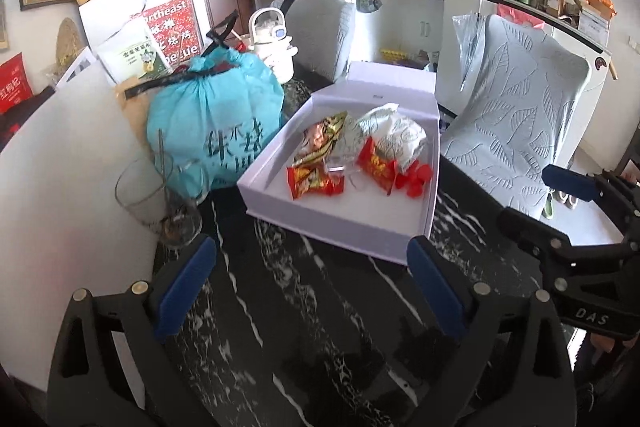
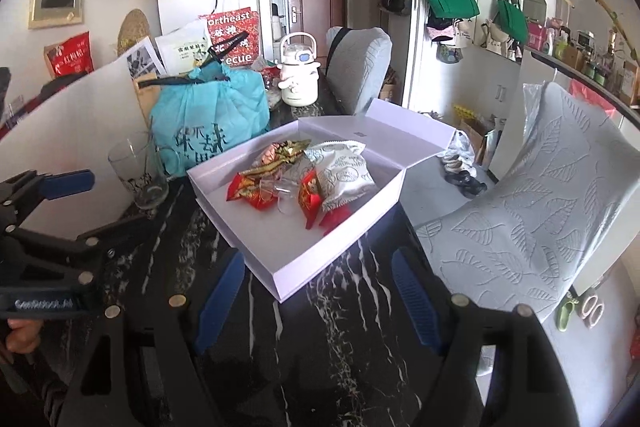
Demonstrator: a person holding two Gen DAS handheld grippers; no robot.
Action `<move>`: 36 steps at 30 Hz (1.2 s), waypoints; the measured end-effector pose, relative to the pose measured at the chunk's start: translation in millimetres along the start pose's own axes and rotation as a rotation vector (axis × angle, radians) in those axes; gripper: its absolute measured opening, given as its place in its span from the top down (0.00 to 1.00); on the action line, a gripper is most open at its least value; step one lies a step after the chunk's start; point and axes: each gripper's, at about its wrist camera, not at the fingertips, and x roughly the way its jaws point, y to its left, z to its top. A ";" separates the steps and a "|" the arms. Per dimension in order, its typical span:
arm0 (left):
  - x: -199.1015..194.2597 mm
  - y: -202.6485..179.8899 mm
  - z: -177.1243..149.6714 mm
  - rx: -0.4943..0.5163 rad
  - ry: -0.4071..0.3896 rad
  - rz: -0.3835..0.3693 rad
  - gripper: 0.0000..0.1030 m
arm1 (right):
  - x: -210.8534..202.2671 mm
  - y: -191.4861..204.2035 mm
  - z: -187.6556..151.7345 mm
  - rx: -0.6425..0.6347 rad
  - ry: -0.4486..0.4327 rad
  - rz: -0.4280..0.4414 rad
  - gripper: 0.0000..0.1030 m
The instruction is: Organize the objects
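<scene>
Jaws of both grippers stand wide apart, holding nothing.

Left wrist view. Left gripper (image 1: pixel 312 291): blue pads spread above the black marbled bench (image 1: pixel 320 327), short of the white box (image 1: pixel 280 163). Box: shallow, hinged lid raised behind, resting on the bench. Contents, all at its far half: red snack packets (image 1: pixel 314 181), a white leaf-printed pouch (image 1: pixel 394 137), a gold-and-red wrapper (image 1: pixel 326 131), small red pieces (image 1: pixel 416 179), some clear film. Just left of the box: blue tied bag (image 1: pixel 216 119); nearer, an empty glass (image 1: pixel 148 195) with a straw. Right gripper (image 1: pixel 560 211) enters from the right edge, also empty.

Right wrist view. Right gripper (image 2: pixel 316 299): pads apart over the bench, near corner of the box between them but untouched. Left gripper (image 2: pixel 76 195) at the left edge. Cream kettle (image 2: pixel 298 75) behind the blue bag.

Handling, by judgement. Packets: light, soft, crinkly, slippery film; pinch at a sealed end, not the puffed middle. Pouch: likely crushable. Box: light card, stiff walls; take by a side wall. Glass: fragile, close to the left arm's path.
</scene>
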 end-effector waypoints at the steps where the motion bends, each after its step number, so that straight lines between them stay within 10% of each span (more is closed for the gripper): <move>1: -0.3 -0.4 -3.8 0.000 0.001 0.004 0.06 | 0.7 0.4 -3.1 0.004 0.001 0.004 0.25; 36: 21.6 19.3 -40.1 -0.073 0.005 0.041 0.06 | 32.0 15.9 -26.9 -0.040 0.080 0.012 0.25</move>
